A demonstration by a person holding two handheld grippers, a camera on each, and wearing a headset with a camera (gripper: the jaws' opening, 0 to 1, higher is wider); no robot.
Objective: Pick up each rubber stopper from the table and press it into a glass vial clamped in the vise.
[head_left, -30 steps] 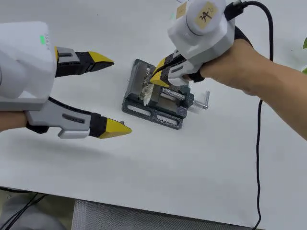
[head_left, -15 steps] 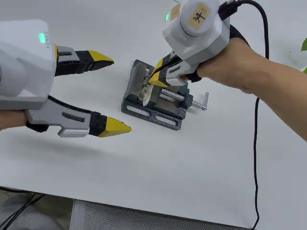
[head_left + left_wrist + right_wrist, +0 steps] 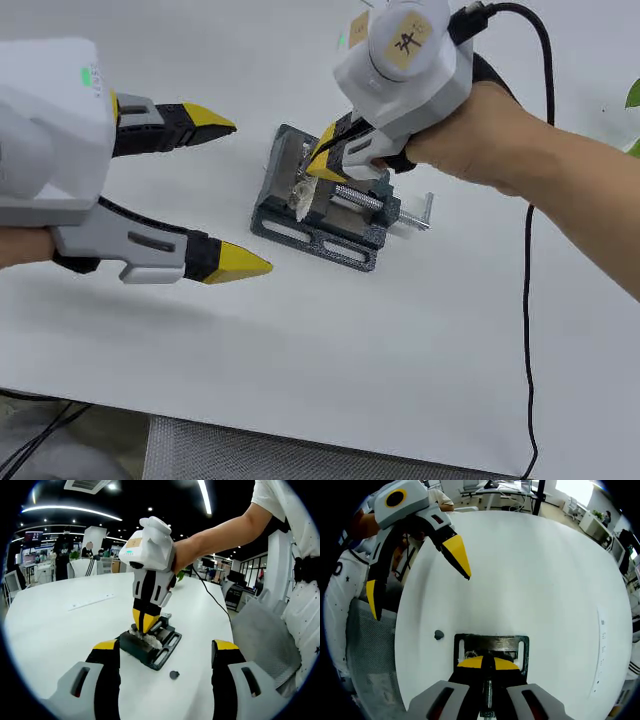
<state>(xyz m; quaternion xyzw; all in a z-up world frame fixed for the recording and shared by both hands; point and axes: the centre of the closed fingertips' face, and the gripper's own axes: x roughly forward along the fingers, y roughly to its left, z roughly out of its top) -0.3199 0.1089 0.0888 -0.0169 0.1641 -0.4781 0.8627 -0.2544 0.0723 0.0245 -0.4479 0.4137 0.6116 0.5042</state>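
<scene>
- Stopper: small dark plug lying loose on the table, near the vise, apart from it.
- Likely light, rubbery and grippy, and may roll. Pinch it across the sides, narrow end down.
- Vial: clamped in the vise. It's glass, so press straight and gently.
- Right gripper: jaws shut, tips down at the vial mouth. Can't tell if anything is pinched between them.
- Left gripper: jaws wide apart and empty, just left of the vise.
- In the way: the right gripper covers the vise top. The handle and cable are well apart from the stopper.
</scene>
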